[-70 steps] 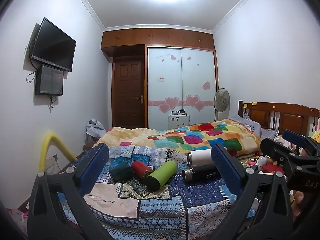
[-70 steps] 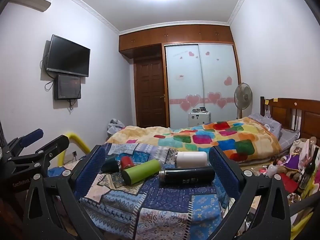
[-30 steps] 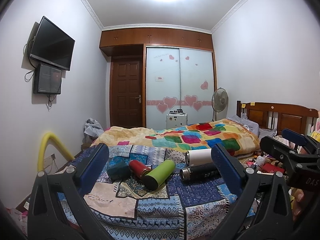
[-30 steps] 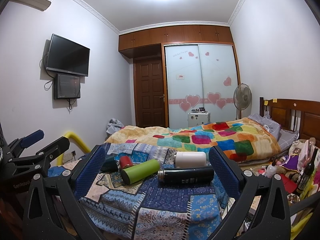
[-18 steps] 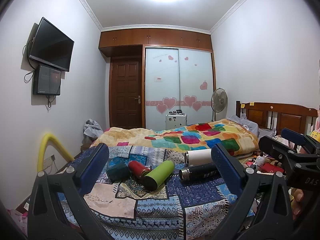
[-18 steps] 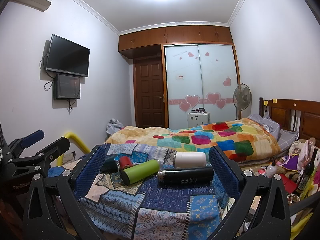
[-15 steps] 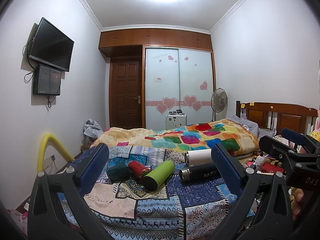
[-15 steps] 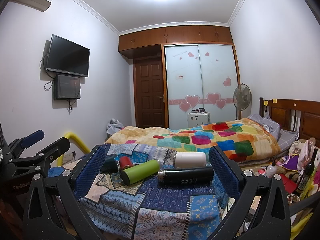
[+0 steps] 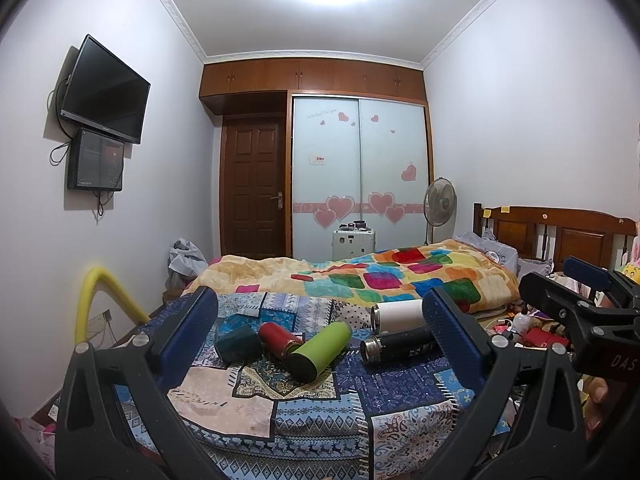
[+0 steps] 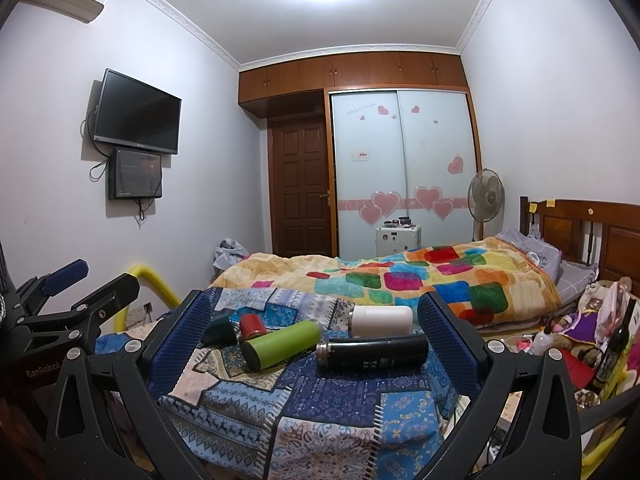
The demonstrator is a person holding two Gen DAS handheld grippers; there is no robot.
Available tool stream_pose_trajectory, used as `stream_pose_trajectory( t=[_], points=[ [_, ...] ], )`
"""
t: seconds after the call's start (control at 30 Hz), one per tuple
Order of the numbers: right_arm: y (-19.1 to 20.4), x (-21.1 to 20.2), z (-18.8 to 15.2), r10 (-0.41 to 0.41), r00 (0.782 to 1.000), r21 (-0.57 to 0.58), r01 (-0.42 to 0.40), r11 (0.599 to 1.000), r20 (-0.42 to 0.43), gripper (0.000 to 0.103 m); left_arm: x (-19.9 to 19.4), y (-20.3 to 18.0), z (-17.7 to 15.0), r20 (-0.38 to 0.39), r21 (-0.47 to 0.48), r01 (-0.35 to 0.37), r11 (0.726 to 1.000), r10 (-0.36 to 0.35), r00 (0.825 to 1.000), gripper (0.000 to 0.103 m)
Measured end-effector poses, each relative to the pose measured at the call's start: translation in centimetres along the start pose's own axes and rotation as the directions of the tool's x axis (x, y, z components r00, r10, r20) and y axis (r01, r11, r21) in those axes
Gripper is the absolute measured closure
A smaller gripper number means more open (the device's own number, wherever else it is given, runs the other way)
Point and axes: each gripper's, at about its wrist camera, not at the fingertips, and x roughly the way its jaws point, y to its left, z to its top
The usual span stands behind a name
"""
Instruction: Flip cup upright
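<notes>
Cups lie on the patchwork cloth (image 10: 332, 412) ahead of me, all on their sides, so by my reckoning nothing is done yet and every flip is left. I count five: a white cup (image 10: 382, 321) at about 1 o'clock from the middle of the cloth in the right wrist view, a black cup (image 10: 374, 356) just in front of it, a green cup (image 10: 282, 343) at about 10 o'clock, then a red cup (image 10: 251, 325) and a dark teal cup (image 10: 218, 334) farther toward 10 o'clock, close together. None stands upright.

My left gripper (image 9: 320, 342) hangs short of the cloth with its jaws wide apart and nothing between them. My right gripper (image 10: 314, 340) is the same: jaws spread, empty, not touching any cup. Two grippers, five cups, one cloth; I judge the black cup nearest the right gripper.
</notes>
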Motion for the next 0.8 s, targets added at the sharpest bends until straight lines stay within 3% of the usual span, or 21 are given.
stream_pose_trajectory(
  t=[0.5, 0.8],
  points=[
    [0.0, 1.1, -0.5, -0.003, 1.0, -0.004, 0.003, 1.0, -0.026, 0.0, 1.4, 0.2, -0.6, -0.024, -0.005, 0.005, 1.0, -0.005, 1.0, 0.0],
    [-3.1, 6.6, -2.5, -0.056, 0.986, -0.047, 0.049, 0.998, -0.157, 0.0, 7.1, -0.3, -2.9, -0.11, 0.001, 0.028, 1.0, -0.028, 0.994, 0.0]
  ],
)
